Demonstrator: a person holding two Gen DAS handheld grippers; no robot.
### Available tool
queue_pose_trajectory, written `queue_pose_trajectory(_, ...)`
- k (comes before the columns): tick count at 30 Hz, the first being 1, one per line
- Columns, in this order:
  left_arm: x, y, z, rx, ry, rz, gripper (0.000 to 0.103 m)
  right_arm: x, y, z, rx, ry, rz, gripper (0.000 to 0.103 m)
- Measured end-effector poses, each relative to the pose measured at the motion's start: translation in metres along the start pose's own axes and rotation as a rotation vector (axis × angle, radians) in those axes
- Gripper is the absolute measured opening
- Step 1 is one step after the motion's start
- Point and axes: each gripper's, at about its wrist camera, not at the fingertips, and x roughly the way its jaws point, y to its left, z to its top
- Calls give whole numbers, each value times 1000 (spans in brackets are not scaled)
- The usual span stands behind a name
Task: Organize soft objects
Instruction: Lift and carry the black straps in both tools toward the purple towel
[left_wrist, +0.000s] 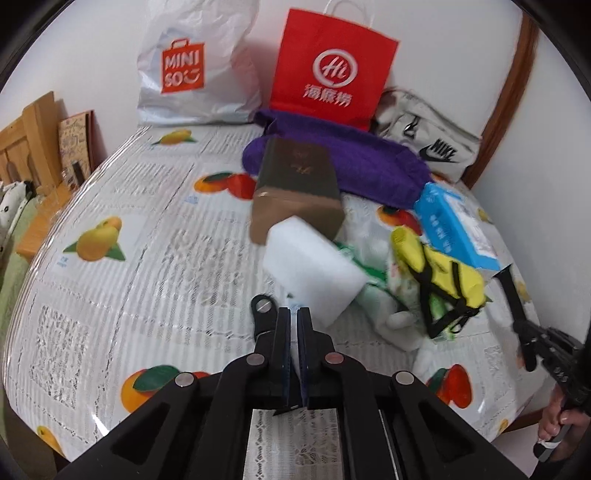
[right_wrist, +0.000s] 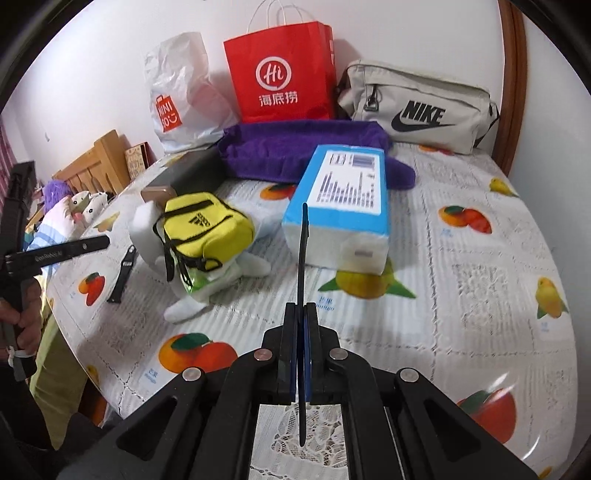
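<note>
Sorting is under way. Right gripper (right_wrist: 303, 308) is shut tight on a thin black strip (right_wrist: 303, 251). Left gripper (left_wrist: 293, 314) is shut too, right by the white foam (left_wrist: 314, 273) on the table (left_wrist: 147, 258); I cannot tell if it holds it. Next, the strip needs a tidy spot.

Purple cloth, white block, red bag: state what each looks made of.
Purple cloth: likely terry or fleece; matte, fuzzy nap, soft folds.
White block, pinched in the shut left claw: probably foam; matte, with softly rounded edges.
Red bag: paper, smooth; crisp flat panels, twisted white cord handles.
</note>
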Motion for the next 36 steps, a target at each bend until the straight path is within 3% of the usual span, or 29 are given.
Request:
queue_pose_trajectory(5, 9, 0, -8, 5, 54, 64, 6, 4, 0, 2, 1, 5, 12, 3)
queue_pose_trajectory(6, 11, 0, -9, 1, 64, 69, 10, 5, -1, 2, 2, 7, 15, 3)
queue_pose_trajectory(9, 24, -5, -14, 8, 102, 121, 43, 10, -1, 2, 1, 14, 22, 3)
queue_pose_trajectory(14, 38, -13, -24, 42, 112, 187, 49, 13, -3, -1, -3, 16, 33, 3)
queue_pose_trajectory(15, 39, -16, -26, 54, 107, 198, 49, 13, -4, -1, -1, 15, 37, 3)
queue_pose_trajectory(16, 38, -17, -28, 58, 81, 211, 28, 14, -4, -1, 0, 14, 40, 3)
queue_pose_trajectory(17, 36, -17, -29, 48, 66, 212, 21, 15, -5, -1, 2, 13, 47, 3)
queue_pose_trajectory(29, 38, -18, -27, 81, 61, 217, 20, 20, -7, 2, 3, 6, 85, 3)
queue_pose_trajectory(36, 22, -11, -15, 45, 44, 176, 20, 5, -4, 17, -15, -35, 104, 3)
